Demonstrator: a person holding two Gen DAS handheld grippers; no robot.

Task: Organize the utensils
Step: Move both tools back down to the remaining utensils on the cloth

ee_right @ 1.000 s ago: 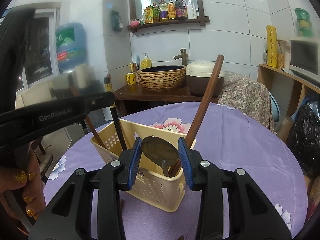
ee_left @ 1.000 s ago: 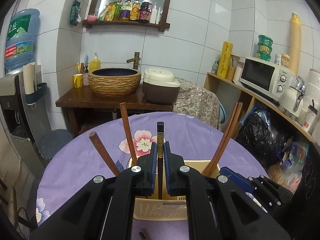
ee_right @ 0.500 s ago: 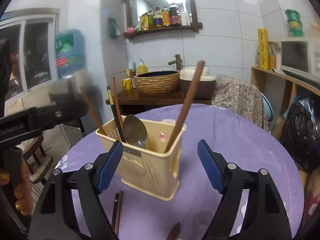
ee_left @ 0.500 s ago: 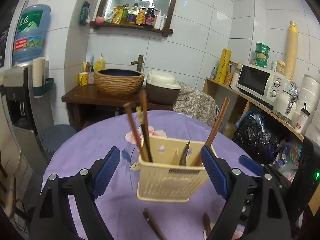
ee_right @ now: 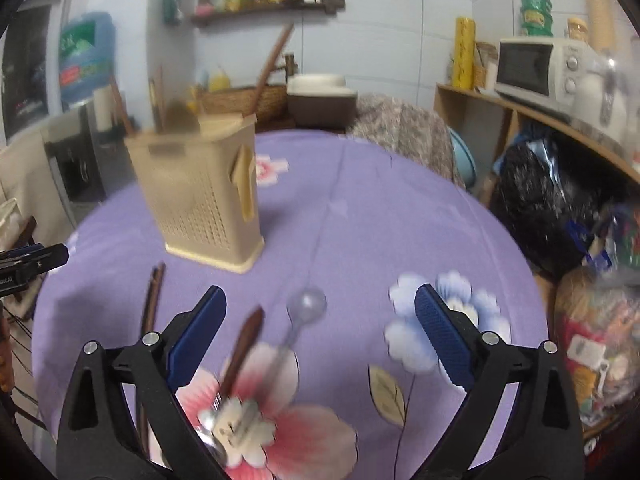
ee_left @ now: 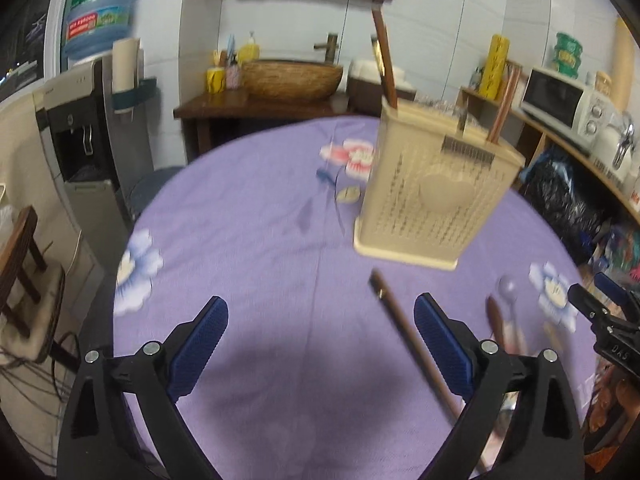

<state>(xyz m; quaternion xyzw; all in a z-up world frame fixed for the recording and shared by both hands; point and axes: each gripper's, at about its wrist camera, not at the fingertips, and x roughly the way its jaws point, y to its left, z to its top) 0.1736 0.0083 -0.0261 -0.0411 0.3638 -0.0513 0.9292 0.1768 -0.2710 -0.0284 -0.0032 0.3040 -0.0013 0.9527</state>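
A beige slotted utensil holder (ee_left: 434,196) stands on the purple floral tablecloth (ee_left: 256,264) with chopsticks and a spoon upright in it; it also shows in the right wrist view (ee_right: 204,196). My left gripper (ee_left: 320,344) is open and empty, low over the cloth. A dark chopstick (ee_left: 408,336) lies just inside its right finger. My right gripper (ee_right: 320,340) is open and empty. Between its fingers lie a brown-handled utensil (ee_right: 244,344) and a clear plastic spoon (ee_right: 304,312). A pair of brown chopsticks (ee_right: 152,304) lies to the left.
A water dispenser (ee_left: 80,128) and a wooden chair (ee_left: 24,280) stand left of the table. A side table with a woven basin (ee_left: 292,76) and a rice cooker (ee_right: 320,96) is behind. A microwave (ee_right: 536,66) sits on the right shelf above black bags (ee_right: 552,200).
Both grippers have pulled back from the holder and dropped lower over the table. The left view has swung left, the right view right. Both stay open and empty.
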